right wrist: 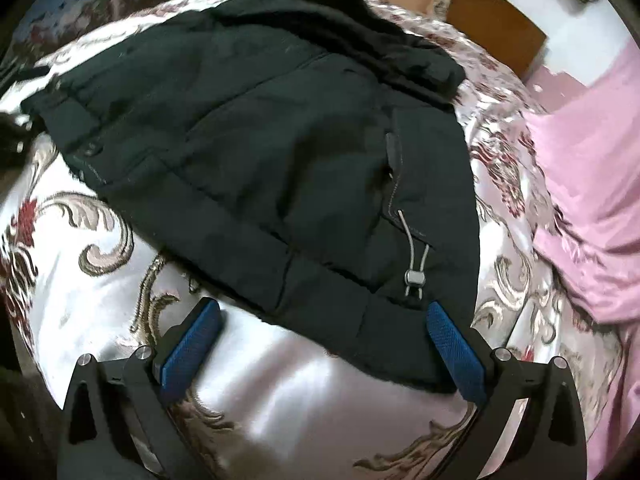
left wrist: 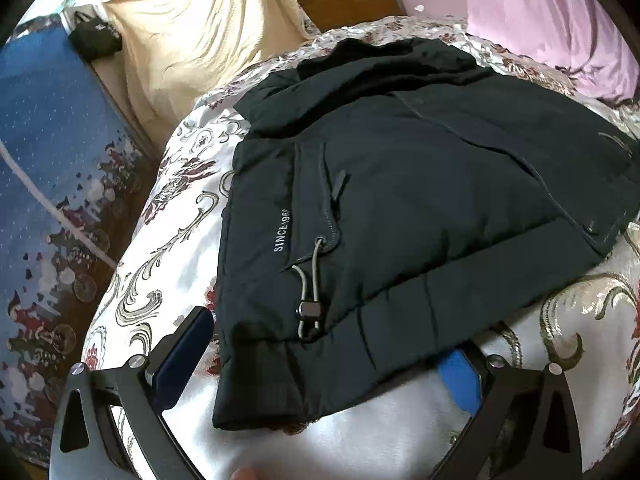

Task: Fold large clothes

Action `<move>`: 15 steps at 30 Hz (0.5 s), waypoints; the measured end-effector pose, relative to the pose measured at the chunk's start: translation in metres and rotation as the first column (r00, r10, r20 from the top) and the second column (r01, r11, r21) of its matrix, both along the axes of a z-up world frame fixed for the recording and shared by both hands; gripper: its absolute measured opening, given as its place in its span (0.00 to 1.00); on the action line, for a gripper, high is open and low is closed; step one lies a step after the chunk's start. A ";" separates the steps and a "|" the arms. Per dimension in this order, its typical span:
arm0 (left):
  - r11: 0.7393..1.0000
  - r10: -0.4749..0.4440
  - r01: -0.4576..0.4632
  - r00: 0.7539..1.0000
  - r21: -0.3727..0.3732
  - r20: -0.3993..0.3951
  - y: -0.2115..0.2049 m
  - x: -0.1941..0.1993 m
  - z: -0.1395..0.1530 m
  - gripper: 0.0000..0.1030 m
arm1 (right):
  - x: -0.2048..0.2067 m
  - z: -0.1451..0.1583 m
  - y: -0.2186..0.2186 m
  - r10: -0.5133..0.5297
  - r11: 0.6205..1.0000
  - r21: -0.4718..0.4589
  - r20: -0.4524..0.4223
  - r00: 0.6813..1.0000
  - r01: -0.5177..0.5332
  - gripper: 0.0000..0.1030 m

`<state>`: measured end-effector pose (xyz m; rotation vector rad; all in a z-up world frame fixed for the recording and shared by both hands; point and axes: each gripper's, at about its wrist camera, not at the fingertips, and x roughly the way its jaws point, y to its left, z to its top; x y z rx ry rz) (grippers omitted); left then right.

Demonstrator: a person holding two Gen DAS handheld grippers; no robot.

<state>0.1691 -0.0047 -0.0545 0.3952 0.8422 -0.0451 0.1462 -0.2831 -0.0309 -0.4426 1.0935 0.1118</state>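
dark padded jacket (left wrist: 420, 184) lies spread on the bed's floral satin cover (left wrist: 168, 240), hem toward both grippers, grey drawcord with toggle (left wrist: 308, 308) near the hem. left gripper (left wrist: 320, 364) fingers wide, holding nothing, the jacket's hem corner lying between them over the right blue pad. right gripper (right wrist: 324, 344) also wide, hem edge between its fingers (right wrist: 192, 336), not pinched. pink fabric (right wrist: 592, 184) bunched at the side, cream cloth (left wrist: 192, 32) behind.
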 end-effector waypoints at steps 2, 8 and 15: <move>1.000 0.003 -0.003 1.000 0.004 0.014 -0.001 -0.001 0.001 1.00 | 0.005 -0.001 0.004 0.028 0.999 -0.045 -0.004 1.000 -0.028 0.98; 0.999 -0.038 0.035 0.997 0.037 0.063 -0.007 -0.004 0.008 0.86 | 0.020 -0.001 0.008 0.044 0.987 -0.152 0.012 0.999 -0.042 0.98; 0.995 -0.101 0.102 0.990 0.003 0.095 -0.011 -0.004 0.023 0.63 | 0.008 0.004 0.009 0.072 0.984 -0.169 0.092 0.993 -0.056 0.90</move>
